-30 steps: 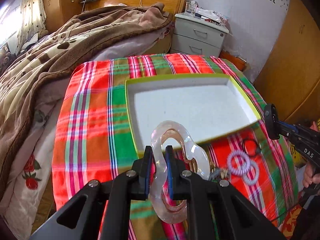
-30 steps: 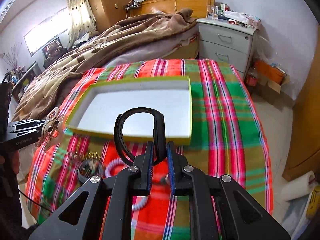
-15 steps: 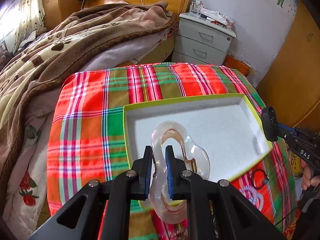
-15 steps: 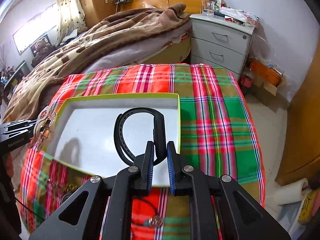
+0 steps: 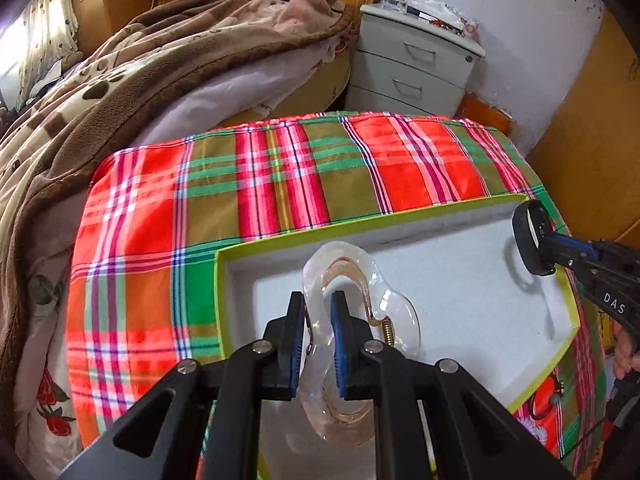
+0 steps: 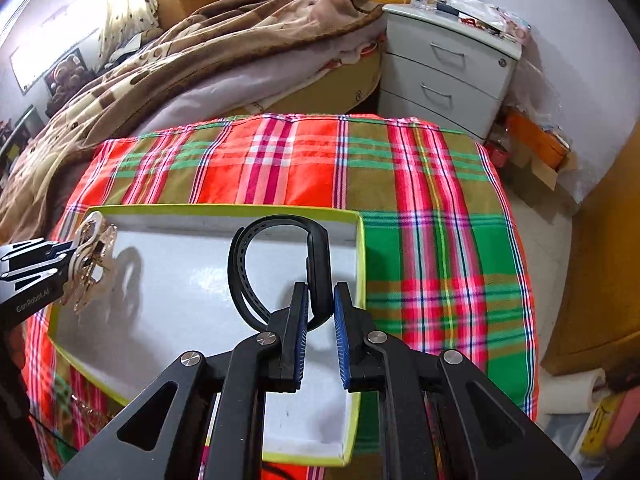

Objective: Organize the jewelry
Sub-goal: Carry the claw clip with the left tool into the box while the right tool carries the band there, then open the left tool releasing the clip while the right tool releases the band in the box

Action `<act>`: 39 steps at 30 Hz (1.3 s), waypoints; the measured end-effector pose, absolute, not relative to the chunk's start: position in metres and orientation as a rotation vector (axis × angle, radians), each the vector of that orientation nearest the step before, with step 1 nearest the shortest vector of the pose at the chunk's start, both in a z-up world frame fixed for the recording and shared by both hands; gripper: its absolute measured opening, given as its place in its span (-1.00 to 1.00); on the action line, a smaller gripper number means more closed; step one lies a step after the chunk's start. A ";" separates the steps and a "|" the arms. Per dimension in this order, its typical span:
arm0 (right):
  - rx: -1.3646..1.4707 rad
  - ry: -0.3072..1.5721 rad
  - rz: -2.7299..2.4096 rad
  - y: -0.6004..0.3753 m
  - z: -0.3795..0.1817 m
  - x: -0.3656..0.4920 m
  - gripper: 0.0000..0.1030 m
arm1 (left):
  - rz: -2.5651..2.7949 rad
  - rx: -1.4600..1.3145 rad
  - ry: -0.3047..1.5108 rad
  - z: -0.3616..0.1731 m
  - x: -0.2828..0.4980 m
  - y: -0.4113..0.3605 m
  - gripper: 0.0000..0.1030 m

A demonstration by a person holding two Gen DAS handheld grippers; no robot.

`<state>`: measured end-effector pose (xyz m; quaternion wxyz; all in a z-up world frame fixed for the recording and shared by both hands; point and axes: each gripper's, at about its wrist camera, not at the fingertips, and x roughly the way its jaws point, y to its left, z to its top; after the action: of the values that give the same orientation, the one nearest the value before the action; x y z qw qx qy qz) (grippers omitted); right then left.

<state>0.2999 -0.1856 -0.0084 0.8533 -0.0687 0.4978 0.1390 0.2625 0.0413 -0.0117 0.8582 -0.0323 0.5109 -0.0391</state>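
Observation:
My left gripper [image 5: 318,312] is shut on a clear plastic hair claw clip [image 5: 352,276] and holds it above the near left part of the white tray with a lime-green rim [image 5: 218,304]. My right gripper [image 6: 320,304] is shut on a black wristband [image 6: 276,264] and holds it over the tray [image 6: 224,210], near its right side. The wristband also shows at the right in the left wrist view [image 5: 530,240], and the clip at the left in the right wrist view [image 6: 90,264]. The tray's white floor is bare.
The tray lies on a plaid red-green cloth [image 5: 280,176] over a small table. Loose jewelry lies on the cloth by the tray's near edge [image 5: 544,396]. A bed with a brown blanket [image 5: 140,68] is on the left, a grey nightstand [image 6: 448,64] behind.
Both grippers have moved forward from over the loose jewelry to above the tray, each still holding its item. The tray now fills the lower part of both views.

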 end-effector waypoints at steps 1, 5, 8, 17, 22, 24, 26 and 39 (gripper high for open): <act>-0.151 1.051 0.294 -0.184 -0.009 0.301 -0.74 | -0.080 -0.064 1.077 -0.013 0.264 0.040 -0.73; -0.184 1.074 0.290 -0.176 -0.014 0.306 -0.74 | -0.076 -0.066 1.087 -0.020 0.268 0.041 -0.73; -0.192 1.092 0.291 -0.174 -0.018 0.310 -0.74 | -0.069 -0.071 1.099 -0.025 0.271 0.042 -0.73; -0.188 1.134 0.274 -0.175 -0.028 0.320 -0.74 | -0.054 -0.060 1.104 -0.027 0.274 0.042 -0.72; -0.181 1.137 0.269 -0.175 -0.029 0.322 -0.74 | -0.049 -0.076 1.107 -0.027 0.275 0.044 -0.65; -0.177 1.134 0.268 -0.175 -0.029 0.322 -0.74 | -0.051 -0.085 1.108 -0.026 0.275 0.045 -0.59; -0.170 1.136 0.267 -0.176 -0.029 0.322 -0.74 | -0.049 -0.087 1.108 -0.026 0.275 0.046 -0.50; -0.094 1.078 0.281 -0.181 -0.018 0.313 -0.67 | -0.086 -0.136 1.059 -0.005 0.263 0.055 -0.24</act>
<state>0.3132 -0.1812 -0.0180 0.8479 -0.0445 0.5112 0.1333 0.2631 0.0547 -0.0045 0.8599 -0.0646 0.5047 -0.0411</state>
